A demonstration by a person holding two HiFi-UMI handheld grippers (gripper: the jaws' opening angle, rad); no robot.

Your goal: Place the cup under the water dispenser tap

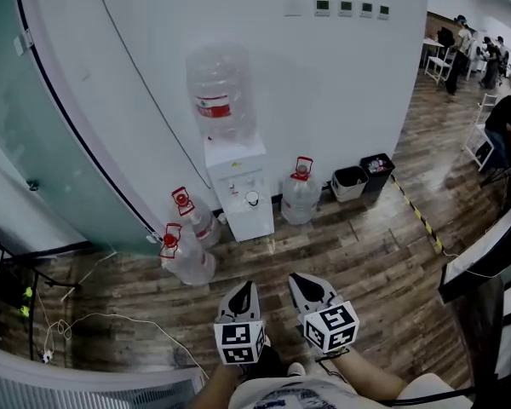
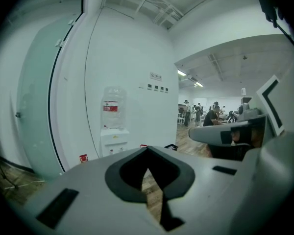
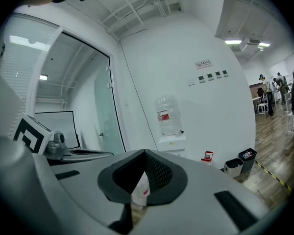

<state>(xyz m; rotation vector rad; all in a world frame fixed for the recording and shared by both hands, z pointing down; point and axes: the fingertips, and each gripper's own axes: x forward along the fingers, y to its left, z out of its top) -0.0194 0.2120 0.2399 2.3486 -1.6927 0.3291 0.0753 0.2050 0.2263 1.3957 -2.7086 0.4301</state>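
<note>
The white water dispenser stands against the wall with a clear bottle on top. A small round white cup sits in its tap recess, too small to make out in detail. Both grippers hover over the wooden floor well short of the dispenser, pointing at it. My left gripper is shut and holds nothing; the floor shows through the hollow behind its tips. Beside it my right gripper is also shut and holds nothing. The dispenser appears far off in both gripper views.
Spare water bottles lie left of the dispenser and one stands to its right. Two bins sit by the wall. Cables trail over the floor at left. A glass partition curves along the left. People and chairs are at far right.
</note>
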